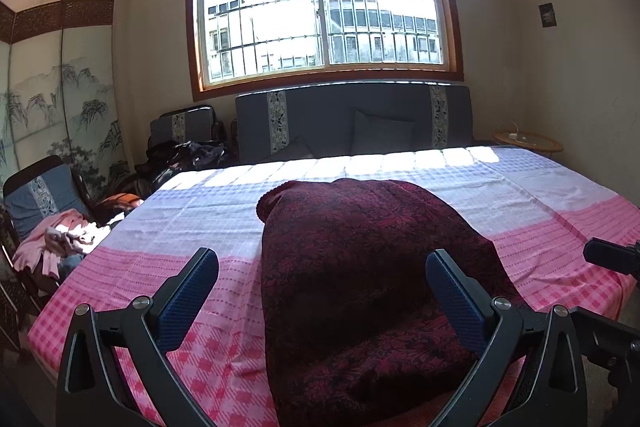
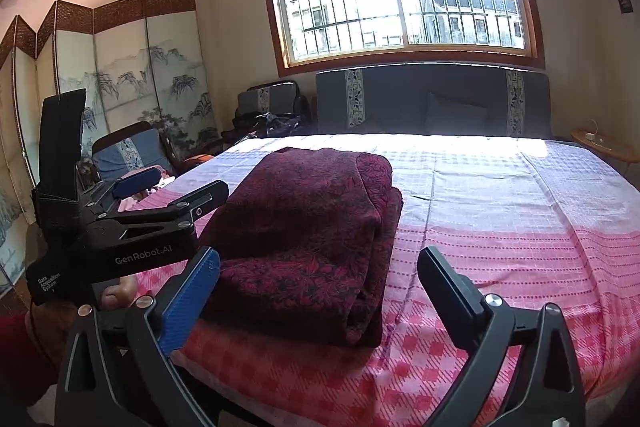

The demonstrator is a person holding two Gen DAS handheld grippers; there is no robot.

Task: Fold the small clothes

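Note:
A dark red patterned garment point(image 1: 360, 267) lies folded in a thick stack on the pink and white checked cloth point(image 1: 200, 219) covering the table. It also shows in the right wrist view point(image 2: 304, 239). My left gripper point(image 1: 322, 269) is open, its jaws wide apart over the near end of the garment, holding nothing. It also shows in the right wrist view point(image 2: 172, 187), at the garment's left side. My right gripper point(image 2: 318, 269) is open and empty, low at the near edge, right of the garment's front corner.
A grey sofa point(image 1: 352, 123) stands behind the table under the window. Chairs at the left carry a pile of pink clothes point(image 1: 60, 239) and dark clothes point(image 1: 188, 155). A painted folding screen point(image 2: 132, 79) stands at the left. A small round side table point(image 1: 528, 141) is at the right.

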